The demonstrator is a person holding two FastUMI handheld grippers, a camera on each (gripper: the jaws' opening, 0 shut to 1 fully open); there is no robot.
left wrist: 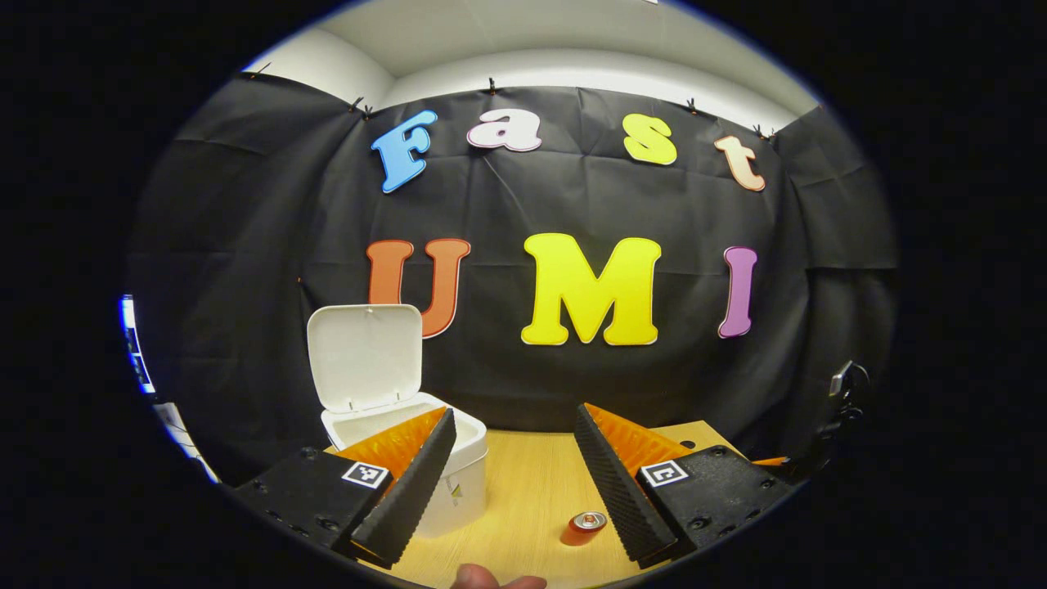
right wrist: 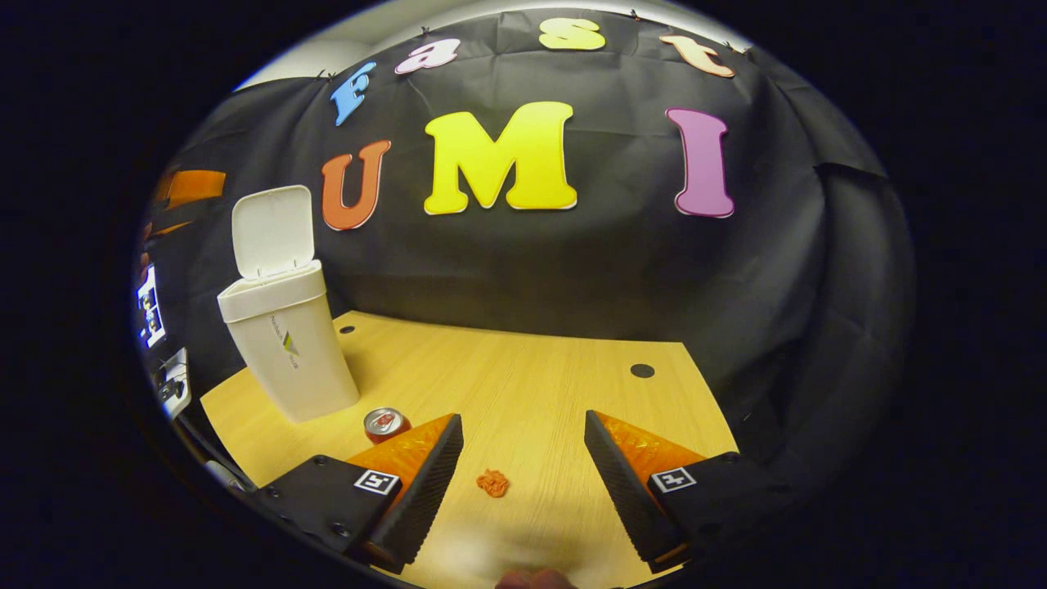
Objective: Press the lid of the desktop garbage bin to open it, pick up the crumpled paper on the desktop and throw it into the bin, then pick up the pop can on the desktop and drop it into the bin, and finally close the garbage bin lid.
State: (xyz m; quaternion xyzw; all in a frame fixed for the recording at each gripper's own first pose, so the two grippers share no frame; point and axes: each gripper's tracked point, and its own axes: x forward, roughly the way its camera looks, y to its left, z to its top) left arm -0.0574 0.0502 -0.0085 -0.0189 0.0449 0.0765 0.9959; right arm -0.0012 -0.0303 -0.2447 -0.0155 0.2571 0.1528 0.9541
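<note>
Bin (right wrist: 286,343): stood white at the wooden desk's (right wrist: 523,368) left, lid (right wrist: 272,231) raised upright.
Crumpled paper (right wrist: 493,483): lay on the desk between the right gripper's (right wrist: 523,458) spread fingers.
Pop can (right wrist: 386,424): stood just beside the bin.
Left gripper (left wrist: 515,450): released, holding nothing, near the bin.

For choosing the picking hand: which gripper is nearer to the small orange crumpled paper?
Right. The right gripper hangs open just above the small orange crumpled paper; the left gripper is by the white plastic bin.
</note>
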